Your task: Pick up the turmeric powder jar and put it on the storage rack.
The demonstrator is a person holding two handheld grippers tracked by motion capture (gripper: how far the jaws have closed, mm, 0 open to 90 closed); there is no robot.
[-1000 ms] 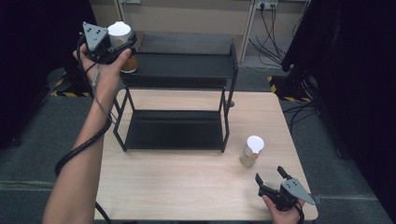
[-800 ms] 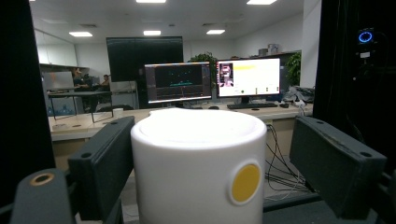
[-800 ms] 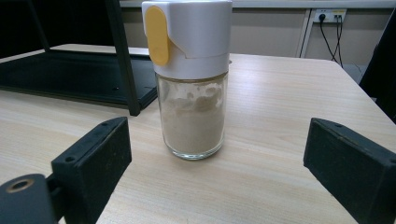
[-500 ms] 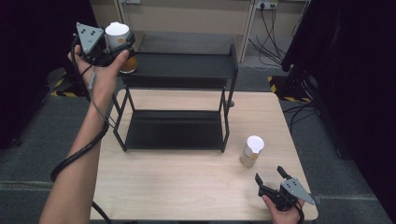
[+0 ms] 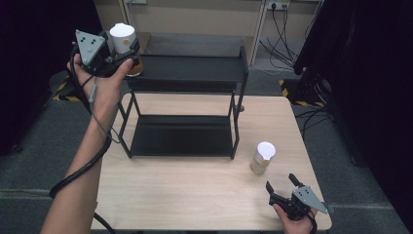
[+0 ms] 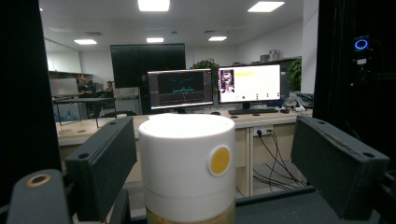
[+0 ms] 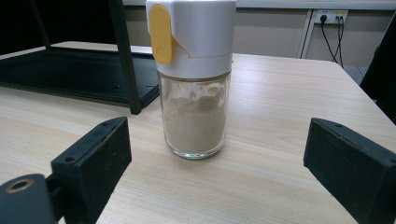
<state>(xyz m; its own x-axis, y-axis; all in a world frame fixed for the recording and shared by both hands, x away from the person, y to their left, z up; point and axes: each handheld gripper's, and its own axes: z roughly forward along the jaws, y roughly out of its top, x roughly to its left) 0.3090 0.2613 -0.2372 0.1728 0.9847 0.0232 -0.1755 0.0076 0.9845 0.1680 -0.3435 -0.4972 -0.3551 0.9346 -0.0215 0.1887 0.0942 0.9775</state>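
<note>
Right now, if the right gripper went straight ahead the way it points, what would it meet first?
Most likely the glass jar with the white lid, upright on the table ahead of the right gripper's open fingers, nothing between.

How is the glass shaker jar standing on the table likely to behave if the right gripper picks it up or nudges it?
The shaker jar looks rigid: clear glass under a white plastic cap. Smooth glass may slip between the right gripper's open pads and could break if dropped. Tall, narrow and about two thirds full of powder, it probably tips if pushed near the cap, and would roll on its side.
</note>
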